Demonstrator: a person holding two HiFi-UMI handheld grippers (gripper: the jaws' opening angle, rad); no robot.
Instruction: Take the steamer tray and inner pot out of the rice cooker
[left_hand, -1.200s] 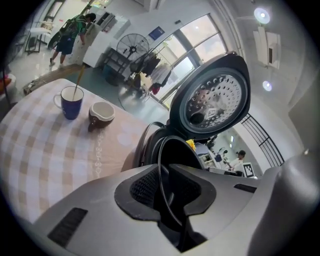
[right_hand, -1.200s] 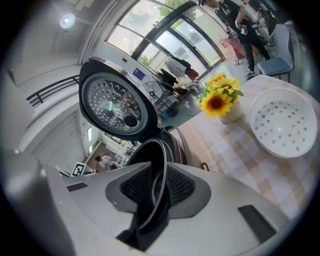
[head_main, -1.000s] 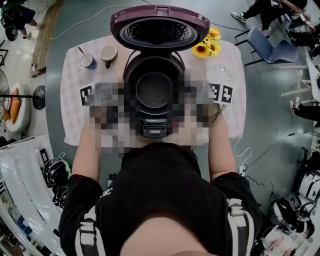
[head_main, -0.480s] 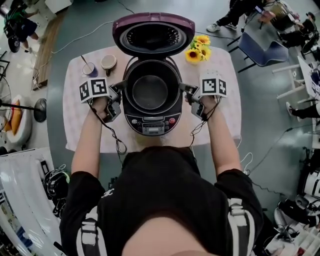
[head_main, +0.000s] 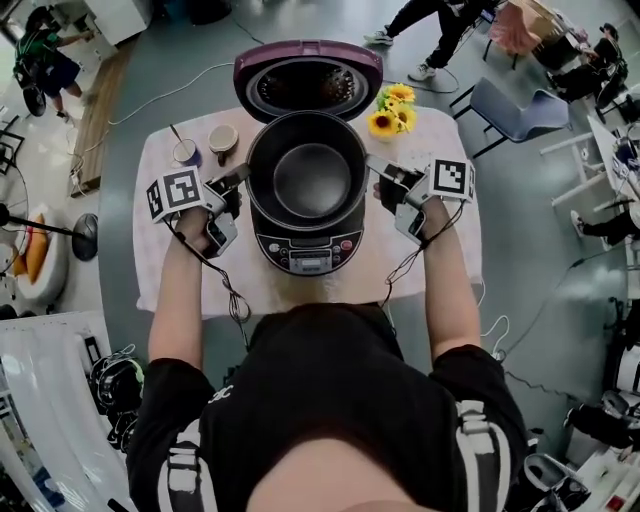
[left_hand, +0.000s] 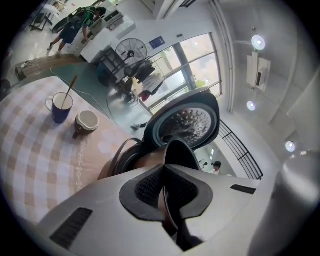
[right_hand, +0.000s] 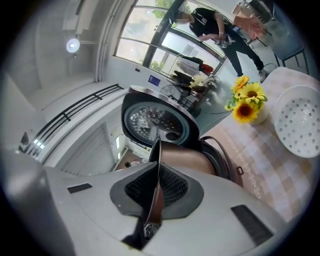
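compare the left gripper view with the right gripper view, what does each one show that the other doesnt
Only the left gripper view: a blue mug with a stick in it and a second cup, both on the checked cloth. Only the right gripper view: the sunflowers and the white perforated steamer tray lying on the cloth. Both: the cooker's open lid and the inner pot, its rim pinched by that view's own gripper, left gripper or right gripper.
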